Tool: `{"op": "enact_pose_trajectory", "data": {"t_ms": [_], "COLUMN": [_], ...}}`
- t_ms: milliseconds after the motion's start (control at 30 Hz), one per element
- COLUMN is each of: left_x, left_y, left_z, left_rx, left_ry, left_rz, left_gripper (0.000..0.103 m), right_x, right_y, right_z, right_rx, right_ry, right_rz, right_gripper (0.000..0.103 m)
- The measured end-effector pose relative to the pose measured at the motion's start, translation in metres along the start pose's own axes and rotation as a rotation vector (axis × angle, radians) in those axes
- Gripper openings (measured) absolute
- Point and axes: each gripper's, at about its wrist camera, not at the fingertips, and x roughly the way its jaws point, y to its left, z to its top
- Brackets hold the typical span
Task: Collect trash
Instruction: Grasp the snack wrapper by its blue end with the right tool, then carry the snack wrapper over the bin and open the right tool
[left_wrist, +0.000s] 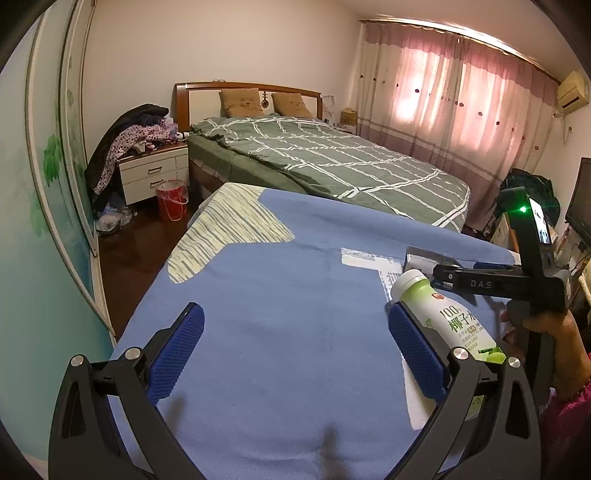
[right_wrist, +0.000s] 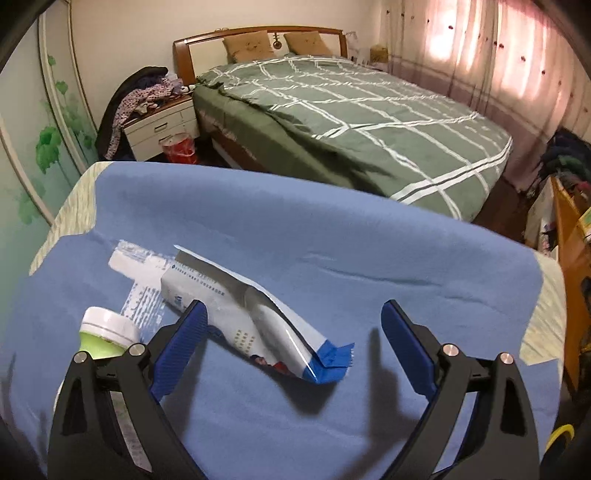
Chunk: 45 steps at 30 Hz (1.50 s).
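Hovering over the cloth (right_wrist: 332, 236), both your grippers gape wide: left (left_wrist: 295, 347) beside the bottle (left_wrist: 454, 317), right (right_wrist: 295, 343) around the wrapper (right_wrist: 258, 317)

Bottle (right_wrist: 107, 332) base behind the right gripper's (right_wrist: 293, 347) fingers (right_wrist: 181, 347) (label unseen there)

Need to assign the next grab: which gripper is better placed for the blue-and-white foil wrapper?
Right. The right gripper is open with the blue-and-white foil wrapper lying between its fingers. The left gripper is open over bare blue cloth, beside the white-capped green bottle.
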Motion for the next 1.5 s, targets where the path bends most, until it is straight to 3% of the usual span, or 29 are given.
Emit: {"op": "enact_pose_trajectory", "data": {"t_ms": [200,267,333,367,667,1133,1333,1500], "left_x": [-0.001,-0.001,-0.001,0.0,0.003,0.0,-0.003,-0.005], "left_y": [-0.003,-0.004,-0.005,-0.006,-0.009,-0.015,-0.023,-0.029], "left_z": [-0.002,-0.002,-0.003,-0.003,-0.005,-0.007,-0.01,-0.013], "left_rx": [0.007,0.013,0.018,0.02,0.042,0.07,0.094,0.113], "left_ry": [-0.004,-0.005,-0.003,-0.002,0.004,-0.003,-0.008,-0.011], "left_rz": [0.002,0.006,0.009,0.01,0.011,-0.004,-0.013,-0.015], "left_gripper": [0.098,0.098,0.098,0.098,0.098,0.098,0.098,0.098], "right_x": [-0.005,-0.008,-0.011,-0.013,-0.037,-0.133,-0.168,-0.192], "right_y": [0.014,0.014,0.014,0.013,0.0,-0.039,-0.08,-0.123], "right_z": [-0.014,-0.015,-0.016,-0.018,-0.037,-0.1,-0.15,-0.195], "right_rx": [-0.058,-0.055,-0.045,-0.033,0.029,0.206,0.357,0.491], "right_ry": [0.027,0.026,0.027,0.029,-0.003,-0.108,-0.167,-0.206], "right_rz": [0.013,0.021,0.022,0.031,0.053,0.031,-0.058,-0.22], "right_gripper": [0.06,0.048,0.028,0.026,0.022,0.022,0.022,0.022]}}
